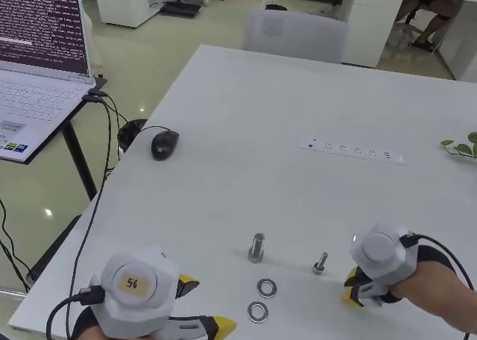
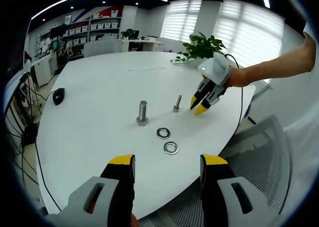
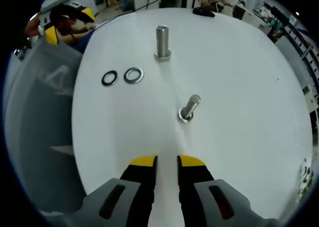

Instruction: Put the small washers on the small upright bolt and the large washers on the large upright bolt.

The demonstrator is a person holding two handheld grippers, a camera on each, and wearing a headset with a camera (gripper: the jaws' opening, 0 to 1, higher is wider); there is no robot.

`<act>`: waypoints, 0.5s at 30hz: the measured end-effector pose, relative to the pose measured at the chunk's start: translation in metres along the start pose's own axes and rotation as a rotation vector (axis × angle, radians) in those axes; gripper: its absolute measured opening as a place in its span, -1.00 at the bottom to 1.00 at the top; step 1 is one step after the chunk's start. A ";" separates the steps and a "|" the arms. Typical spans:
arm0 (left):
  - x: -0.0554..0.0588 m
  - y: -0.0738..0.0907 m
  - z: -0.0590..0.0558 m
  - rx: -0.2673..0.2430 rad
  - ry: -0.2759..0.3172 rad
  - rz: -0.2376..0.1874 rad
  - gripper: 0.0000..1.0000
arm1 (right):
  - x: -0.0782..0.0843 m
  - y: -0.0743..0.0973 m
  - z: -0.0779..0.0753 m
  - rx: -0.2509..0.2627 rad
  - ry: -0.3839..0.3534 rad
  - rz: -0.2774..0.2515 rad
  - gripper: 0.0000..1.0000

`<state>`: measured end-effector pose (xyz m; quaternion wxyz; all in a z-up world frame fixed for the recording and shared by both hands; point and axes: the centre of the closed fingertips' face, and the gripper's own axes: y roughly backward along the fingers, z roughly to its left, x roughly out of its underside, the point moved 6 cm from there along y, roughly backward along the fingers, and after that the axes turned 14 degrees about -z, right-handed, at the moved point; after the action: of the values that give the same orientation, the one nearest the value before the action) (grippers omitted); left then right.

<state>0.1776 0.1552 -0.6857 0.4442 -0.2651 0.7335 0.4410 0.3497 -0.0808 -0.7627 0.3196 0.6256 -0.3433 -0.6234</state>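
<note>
Near the table (image 1: 246, 131) front edge, between both grippers: far washer (image 1: 273, 288) and near washer (image 1: 251, 312), lying flat, apart. Judged light, stiff, slick, thin: pinch across the rim. Behind, upright: large bolt (image 1: 256, 247), small bolt (image 1: 320, 263). Left gripper (image 1: 204, 305) wide open, empty. Right gripper (image 3: 168, 161) narrowly parted, empty.

Marking "56" is printed on the round label (image 1: 133, 283) on top of the left tool (image 1: 205, 305). The laptop screen (image 1: 41, 23) shows lines of text, too small to read. The stickers (image 1: 11, 139) on the laptop's palm rest are illegible.
</note>
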 end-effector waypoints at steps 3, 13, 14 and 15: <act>-0.001 -0.001 0.000 0.001 -0.001 -0.003 0.03 | -0.001 -0.004 0.014 -0.023 0.009 -0.006 -0.66; -0.004 -0.001 -0.003 0.010 -0.013 -0.003 0.03 | -0.057 -0.039 0.066 -0.193 0.182 -0.126 -0.63; -0.004 -0.001 -0.003 0.010 -0.013 -0.003 0.03 | -0.061 -0.042 0.069 -0.195 0.195 -0.128 -0.62; -0.004 0.000 -0.003 0.009 -0.013 -0.004 0.03 | -0.065 -0.045 0.072 -0.202 0.203 -0.129 -0.62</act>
<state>0.1786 0.1524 -0.6816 0.4508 -0.2617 0.7320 0.4387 0.2803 0.0005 -0.7648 0.3732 0.6707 -0.2041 -0.6076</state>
